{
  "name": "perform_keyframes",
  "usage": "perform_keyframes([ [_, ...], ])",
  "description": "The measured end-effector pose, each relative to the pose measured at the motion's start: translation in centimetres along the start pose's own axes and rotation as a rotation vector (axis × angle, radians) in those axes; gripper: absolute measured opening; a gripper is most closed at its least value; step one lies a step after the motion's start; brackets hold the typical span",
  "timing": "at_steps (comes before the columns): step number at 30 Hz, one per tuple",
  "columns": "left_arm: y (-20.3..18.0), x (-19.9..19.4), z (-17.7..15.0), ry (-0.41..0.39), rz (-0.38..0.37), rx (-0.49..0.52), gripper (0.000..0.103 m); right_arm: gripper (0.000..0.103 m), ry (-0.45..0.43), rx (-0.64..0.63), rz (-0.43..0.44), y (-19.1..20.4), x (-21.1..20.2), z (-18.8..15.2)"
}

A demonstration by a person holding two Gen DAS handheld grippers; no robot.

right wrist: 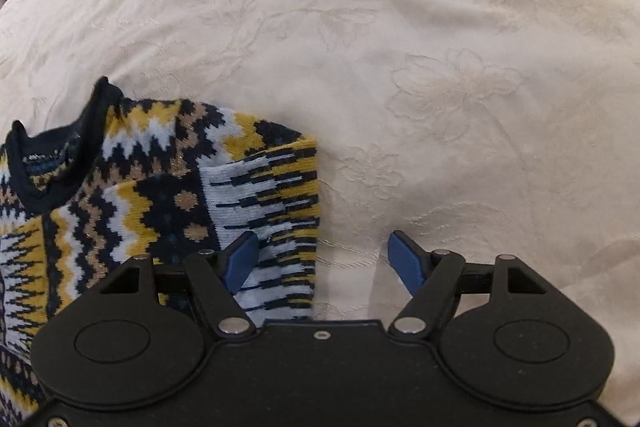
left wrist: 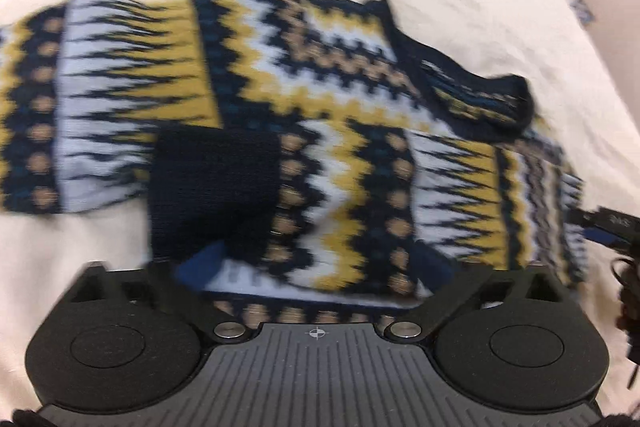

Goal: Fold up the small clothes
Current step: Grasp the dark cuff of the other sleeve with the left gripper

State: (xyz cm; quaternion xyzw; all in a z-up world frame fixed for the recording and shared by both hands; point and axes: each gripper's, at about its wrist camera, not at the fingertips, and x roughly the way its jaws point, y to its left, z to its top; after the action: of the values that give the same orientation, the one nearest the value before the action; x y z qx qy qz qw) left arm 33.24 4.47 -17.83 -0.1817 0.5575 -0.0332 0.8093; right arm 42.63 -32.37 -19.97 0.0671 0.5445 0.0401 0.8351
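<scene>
Both sets of fingers stand apart and clamp nothing: my left gripper [left wrist: 316, 267] is spread as wide as it goes over the near edge of the sweater [left wrist: 280, 115], and my right gripper [right wrist: 322, 259] is partly spread, its left finger [right wrist: 240, 259] over the knit and its right finger [right wrist: 406, 261] over bare bedspread [right wrist: 440, 47]. The small patterned sweater lies flat on the cream embroidered bedspread. In the left wrist view a sleeve with a dark cuff [left wrist: 212, 187] is folded in across the body, at about 7 o'clock from the neckline [left wrist: 480, 99]; in the right wrist view the garment's folded side edge [right wrist: 312, 211] runs toward 12 o'clock between my fingers. My worry is the loose fold: the knit looks thick and springy, so the sleeve could creep back out. If I close the right fingers here, I could pinch bedspread along with the knit and drag the cloth beneath, pulling the sweater askew.
</scene>
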Motion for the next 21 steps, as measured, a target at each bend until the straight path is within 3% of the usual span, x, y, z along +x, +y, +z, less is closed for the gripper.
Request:
perform_keyframes([
  [5,1.0,-1.9,-0.7,-0.059,-0.039,-0.030,0.102,0.077,-0.061,0.000,0.087,0.7,-3.8,-1.6],
  [9,3.0,-4.8,-1.5,-0.118,-0.006,-0.061,0.102,0.087,-0.103,-0.010,0.160,2.4,-6.7,-3.1],
  [14,8.9,-8.9,-2.4,-0.186,0.061,-0.172,0.102,0.101,-0.138,-0.053,0.245,5.6,-9.7,-5.4],
  [21,18.8,-13.9,-3.6,-0.279,0.174,-0.360,0.102,0.102,-0.156,-0.131,0.360,10.7,-12.1,-7.8],
])
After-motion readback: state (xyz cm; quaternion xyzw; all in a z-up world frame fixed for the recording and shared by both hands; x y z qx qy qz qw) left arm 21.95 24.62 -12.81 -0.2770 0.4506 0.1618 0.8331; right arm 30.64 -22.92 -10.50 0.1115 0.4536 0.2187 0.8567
